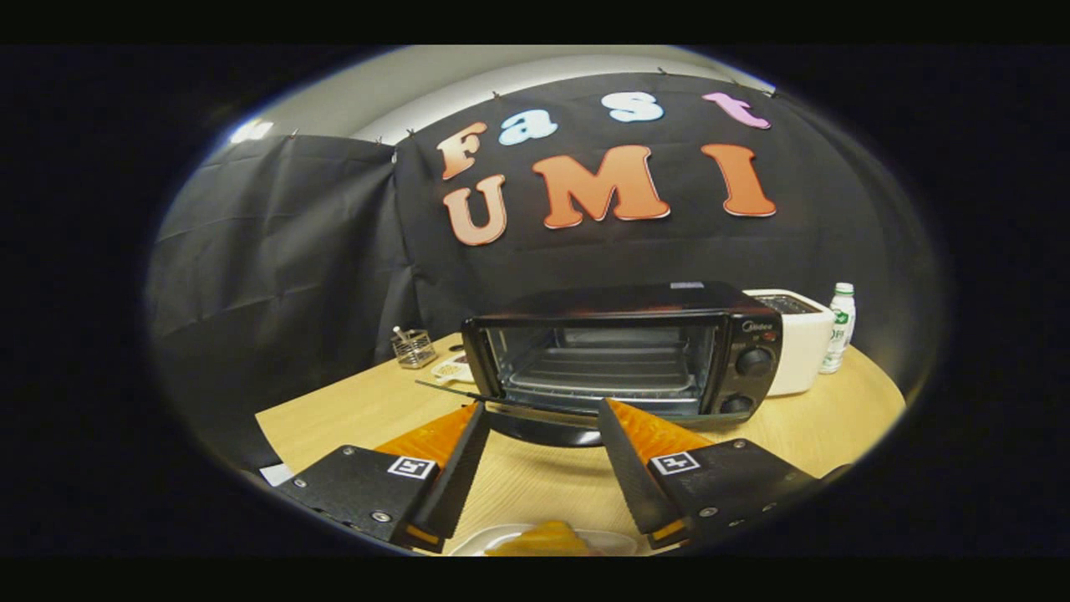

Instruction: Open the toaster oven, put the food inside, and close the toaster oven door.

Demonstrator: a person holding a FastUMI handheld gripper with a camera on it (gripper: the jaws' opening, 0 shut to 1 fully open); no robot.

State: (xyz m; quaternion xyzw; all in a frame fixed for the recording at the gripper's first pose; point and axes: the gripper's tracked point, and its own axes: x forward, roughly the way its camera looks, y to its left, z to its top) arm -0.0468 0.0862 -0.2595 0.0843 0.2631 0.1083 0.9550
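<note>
The toaster oven sits at the far middle of the round wooden surface, its glass door already dropped open toward the tool. The rack inside is bare. The tool's fingers are spread wide and hold nothing, and their tips reach just to the near edge of the lowered door. The food, a yellowish piece on a white plate, lies on the near side of the surface, below and between the fingers.

The food looks soft and light, probably bread or pastry, so a hard pinch would likely crush or tear it. A gentle grip across its middle or along its sides seems best, and a greasy surface could let it slip.

The door is stiff and hinged at the bottom, so lifting under its front edge should close it. Right of the oven stand a white toaster and a bottle, with a small glass holder to the left.
</note>
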